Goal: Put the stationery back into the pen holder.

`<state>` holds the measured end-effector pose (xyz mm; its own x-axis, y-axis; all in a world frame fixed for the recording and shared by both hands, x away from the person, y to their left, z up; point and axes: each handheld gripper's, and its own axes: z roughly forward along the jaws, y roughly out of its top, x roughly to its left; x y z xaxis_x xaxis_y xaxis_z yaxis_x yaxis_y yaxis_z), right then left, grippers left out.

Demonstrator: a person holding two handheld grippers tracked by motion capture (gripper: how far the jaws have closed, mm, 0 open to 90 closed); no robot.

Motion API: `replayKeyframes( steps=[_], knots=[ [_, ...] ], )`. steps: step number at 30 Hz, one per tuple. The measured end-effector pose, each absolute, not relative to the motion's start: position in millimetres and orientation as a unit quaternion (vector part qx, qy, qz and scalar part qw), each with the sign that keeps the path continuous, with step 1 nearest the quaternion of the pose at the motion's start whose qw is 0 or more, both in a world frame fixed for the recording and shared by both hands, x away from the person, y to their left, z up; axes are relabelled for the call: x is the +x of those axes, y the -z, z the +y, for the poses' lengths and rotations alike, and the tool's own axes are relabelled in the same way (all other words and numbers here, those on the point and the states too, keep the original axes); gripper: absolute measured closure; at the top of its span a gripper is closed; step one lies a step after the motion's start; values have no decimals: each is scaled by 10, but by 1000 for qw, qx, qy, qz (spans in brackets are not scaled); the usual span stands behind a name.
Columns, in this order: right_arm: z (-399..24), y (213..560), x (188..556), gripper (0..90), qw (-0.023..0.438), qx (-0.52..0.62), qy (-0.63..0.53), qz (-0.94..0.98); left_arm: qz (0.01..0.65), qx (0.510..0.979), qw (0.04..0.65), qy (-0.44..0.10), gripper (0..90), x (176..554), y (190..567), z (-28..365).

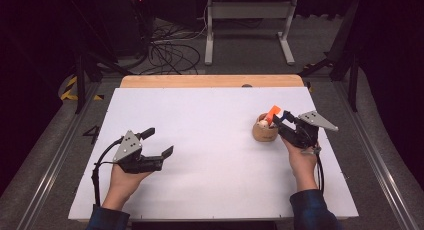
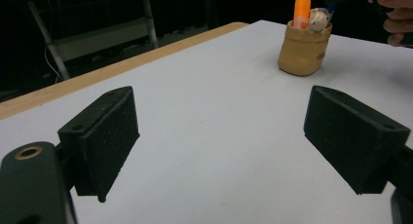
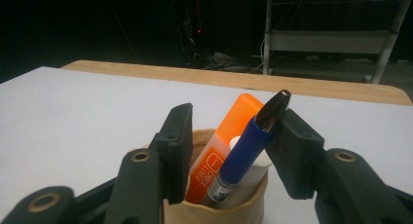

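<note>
A tan cup [image 1: 265,131] [image 2: 304,51] [image 3: 214,209] stands on the right part of the white table [image 1: 200,120]. An orange highlighter [image 1: 273,112] [image 2: 302,12] [image 3: 224,141], a blue pen [image 1: 285,115] [image 3: 243,148] and a small white object [image 2: 319,20] stick out of it. My right gripper [image 1: 282,122] [image 3: 236,114] is at the cup's right side, open, its jaws standing either side of the highlighter and pen. The pen leans against one jaw only. My left gripper [image 1: 159,141] [image 2: 224,121] hovers open over the bare left part of the table, nothing between its jaws.
A wooden strip [image 1: 210,81] runs along the table's far edge. Beyond it are a metal frame [image 1: 247,20] and loose cables [image 1: 170,50] on the floor. Rails [image 1: 380,160] flank the table on both sides.
</note>
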<state>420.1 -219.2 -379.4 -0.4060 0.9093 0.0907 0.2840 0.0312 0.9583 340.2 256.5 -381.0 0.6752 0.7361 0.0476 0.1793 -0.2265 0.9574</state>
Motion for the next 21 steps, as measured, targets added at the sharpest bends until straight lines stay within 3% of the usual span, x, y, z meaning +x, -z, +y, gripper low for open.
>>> replayKeyframes(
  steps=[13, 21],
  knots=[
    [-2192, 3863, 4285, 390, 289, 465, -526, 651, 313, 735, 546, -253, 133, 3411, 3813, 2581],
    [-2232, 3816, 4244, 209, 274, 451, -551, 646, 311, 735, 546, -254, 133, 3408, 3805, 2583]
  ],
)
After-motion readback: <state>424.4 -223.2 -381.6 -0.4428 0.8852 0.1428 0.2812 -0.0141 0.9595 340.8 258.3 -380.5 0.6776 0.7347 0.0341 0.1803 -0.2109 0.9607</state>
